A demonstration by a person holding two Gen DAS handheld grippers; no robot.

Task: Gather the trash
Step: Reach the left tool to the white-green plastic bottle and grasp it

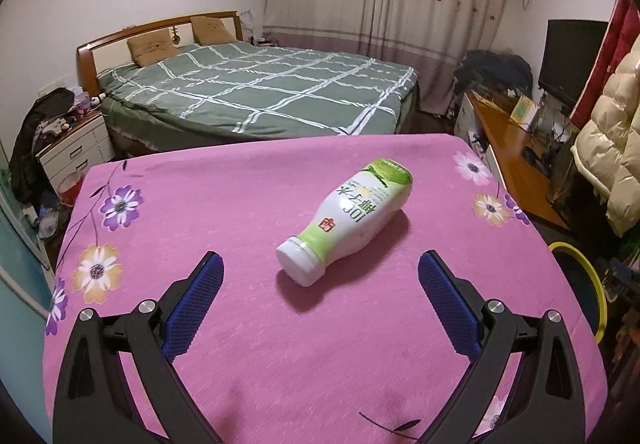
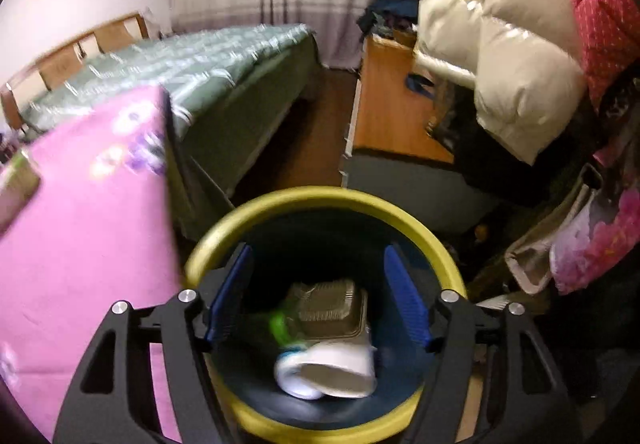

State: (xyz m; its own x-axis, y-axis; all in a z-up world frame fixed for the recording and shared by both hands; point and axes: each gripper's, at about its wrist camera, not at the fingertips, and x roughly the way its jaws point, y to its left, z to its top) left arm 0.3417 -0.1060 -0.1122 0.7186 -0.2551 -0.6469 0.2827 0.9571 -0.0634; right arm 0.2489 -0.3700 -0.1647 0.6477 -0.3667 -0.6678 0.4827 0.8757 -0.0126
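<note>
Bottle (image 1: 347, 219), white and green, lying on its side at centre frame on pink-clothed counter (image 1: 248, 344), cap toward left tool (image 1: 321, 276), just beyond its wide-open, empty fingers. Right tool (image 2: 318, 294) open, empty, above yellow-rimmed bin (image 2: 416, 228) holding cup (image 2: 328, 374) and tray (image 2: 326, 310), lower centre.

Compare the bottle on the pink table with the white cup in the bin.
The bottle lies on the pink tablecloth, uncollected; the white cup is already inside the yellow-rimmed bin. The bottle has a green printed label; the cup looks plain white. The bottle's cap is on; the cup's mouth is open. Both lie on their sides.
</note>
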